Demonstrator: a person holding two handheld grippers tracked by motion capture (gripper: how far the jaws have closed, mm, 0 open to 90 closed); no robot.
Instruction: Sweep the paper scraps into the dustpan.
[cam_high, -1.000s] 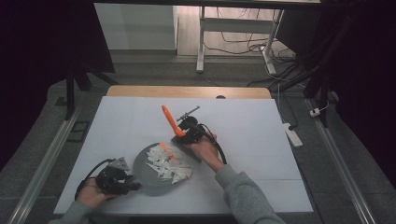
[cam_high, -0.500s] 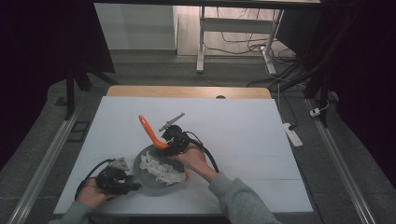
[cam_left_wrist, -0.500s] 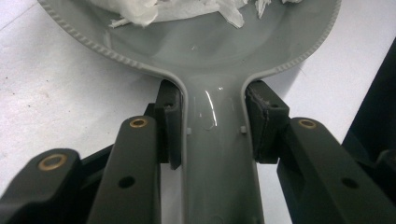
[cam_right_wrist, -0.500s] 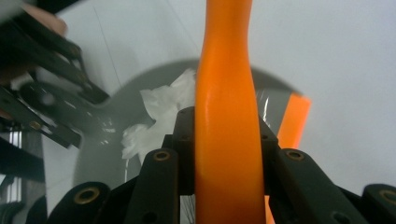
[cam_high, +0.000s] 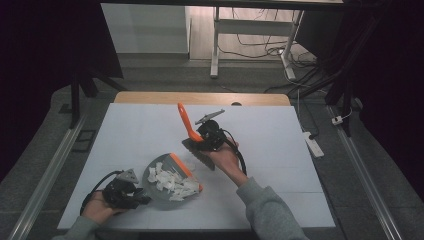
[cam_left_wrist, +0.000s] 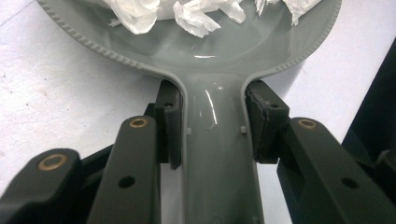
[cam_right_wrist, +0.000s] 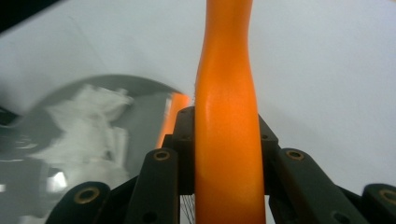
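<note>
A grey dustpan (cam_high: 164, 201) with an orange front lip lies on the white table at the front left. White paper scraps (cam_high: 170, 181) are heaped in it. My left gripper (cam_high: 142, 196) is shut on the dustpan's handle (cam_left_wrist: 217, 154), one pad pressing on each side, with the scraps (cam_left_wrist: 196, 14) just beyond. A brush with an orange handle (cam_high: 185, 121) and dark bristles (cam_high: 199, 154) hangs above the table right of the pan. My right gripper (cam_high: 199, 138) is shut on that handle (cam_right_wrist: 226, 116). The dustpan (cam_right_wrist: 144, 112) lies below and to the left in the right gripper view.
The white table (cam_high: 280, 150) ends in a wooden strip (cam_high: 200, 98) at the far side. A power strip (cam_high: 314, 145) lies on the floor to the right. A desk frame (cam_high: 215, 45) and cables stand beyond the table.
The right gripper carried the brush down and left to the dustpan's lip, then lifted it back up and right. The left gripper and dustpan have stayed put.
</note>
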